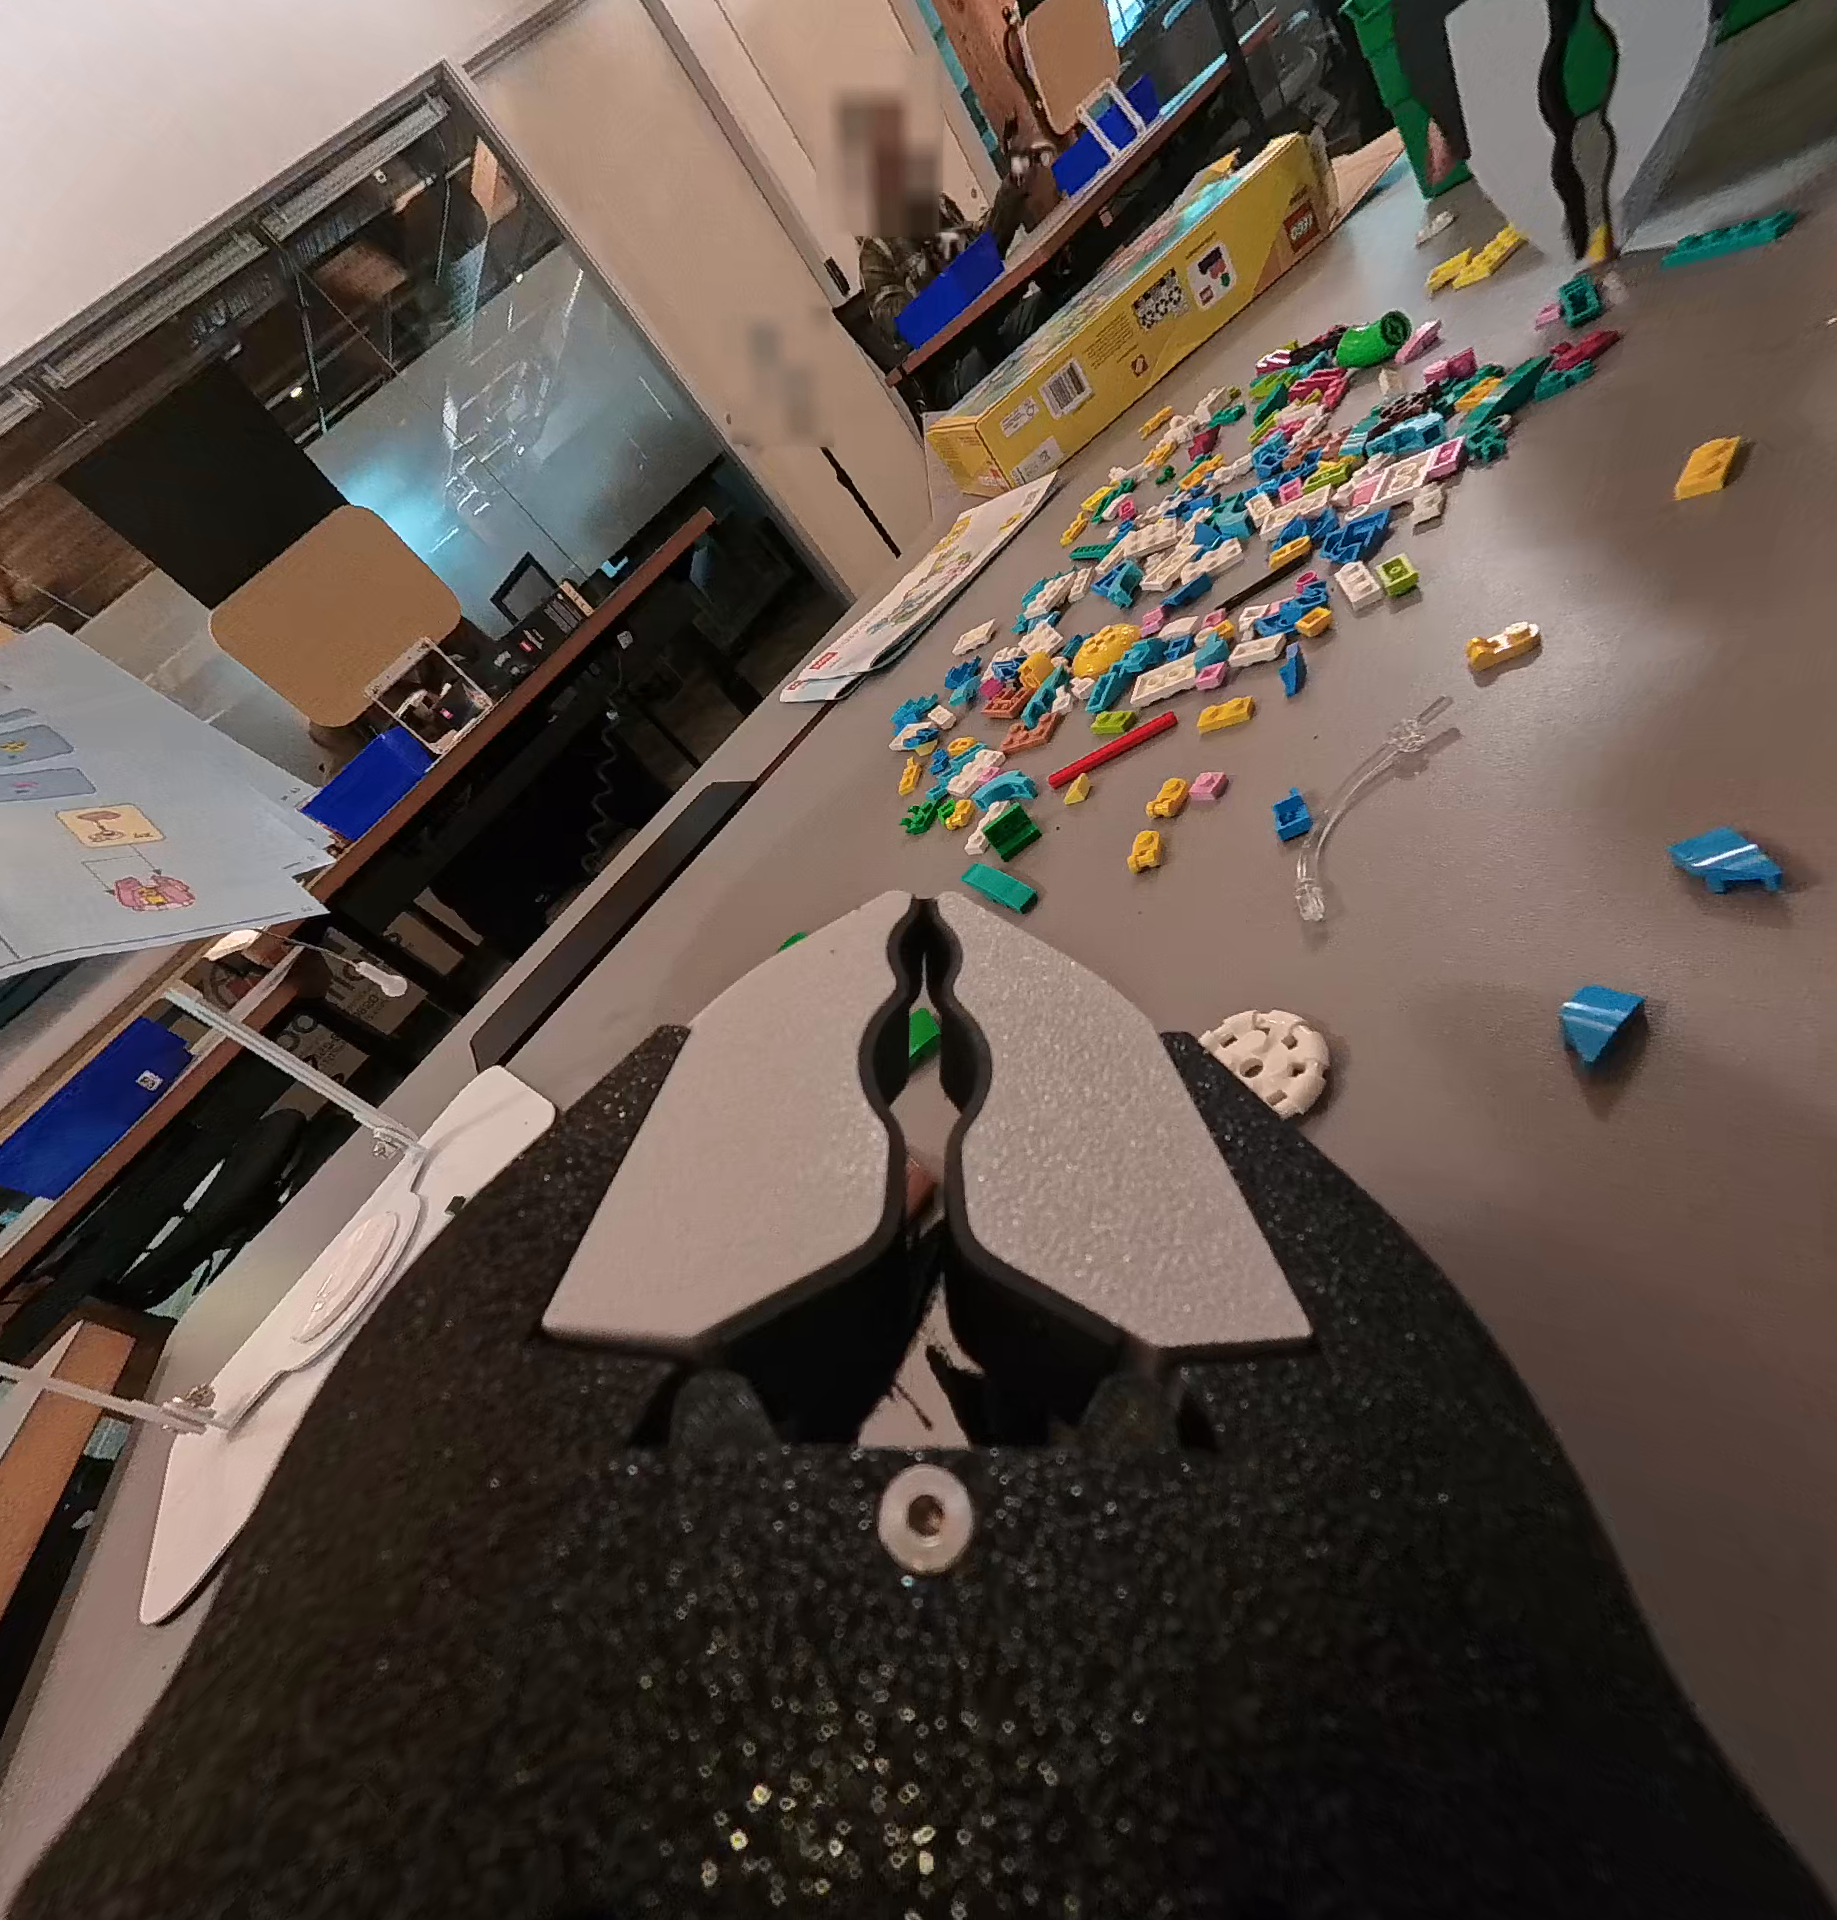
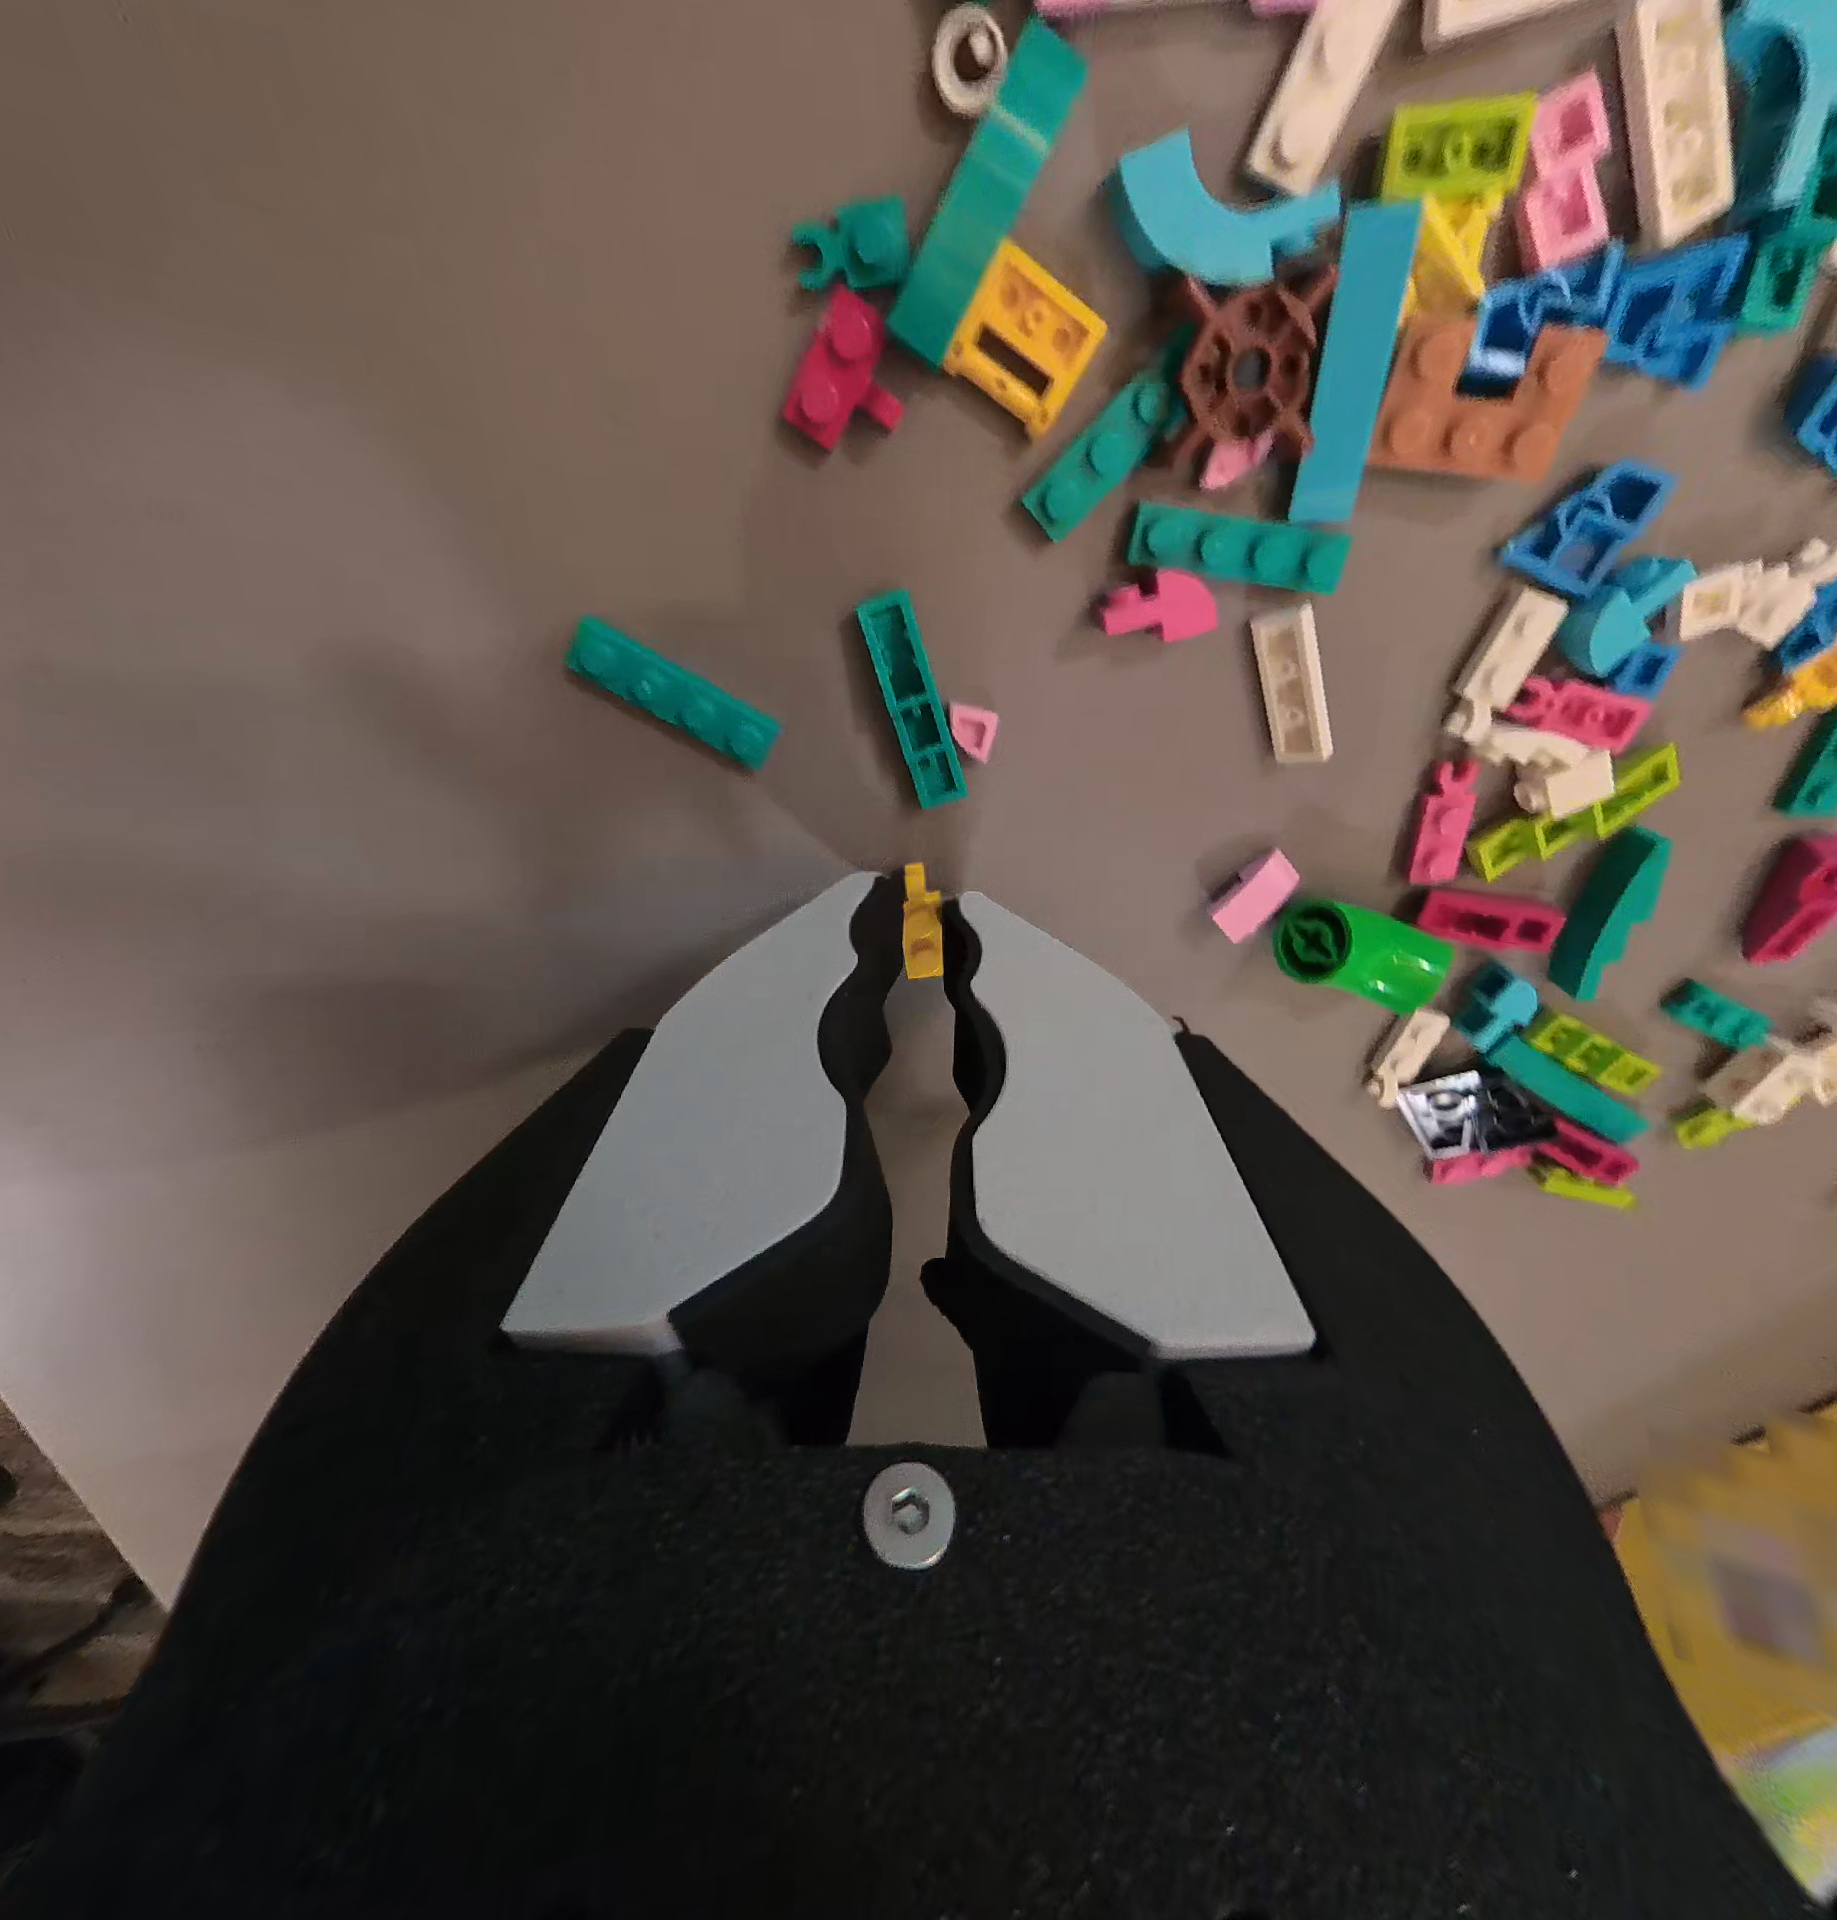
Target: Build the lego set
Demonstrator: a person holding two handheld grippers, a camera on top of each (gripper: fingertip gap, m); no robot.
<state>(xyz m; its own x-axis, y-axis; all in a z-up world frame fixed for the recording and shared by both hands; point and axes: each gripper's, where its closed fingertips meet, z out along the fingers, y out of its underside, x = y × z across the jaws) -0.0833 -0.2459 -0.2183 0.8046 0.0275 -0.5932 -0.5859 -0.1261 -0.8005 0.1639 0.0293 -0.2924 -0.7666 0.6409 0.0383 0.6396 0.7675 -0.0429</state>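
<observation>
My left gripper (image 1: 922,906) is shut and empty, low over the grey table (image 1: 1516,1195); a green piece (image 1: 922,1034) and a brownish piece lie on the table behind its fingers. A heap of loose Lego pieces (image 1: 1257,540) spreads ahead and to the right. My right gripper (image 2: 919,894) is shut on a small yellow clip piece (image 2: 921,925), held above the table near a teal plate (image 2: 910,698) and a tiny pink piece (image 2: 974,729). The right gripper also shows at the far end of the left wrist view (image 1: 1584,239).
A yellow Lego box (image 1: 1132,322) and an instruction booklet (image 1: 924,592) lie at the table's far edge. A white round plate (image 1: 1269,1060), a clear curved piece (image 1: 1361,800) and blue slopes (image 1: 1724,860) lie to my left gripper's right. An open instruction page (image 1: 103,800) stands left. The left gripper's tips are roughly 40 cm from the right gripper's.
</observation>
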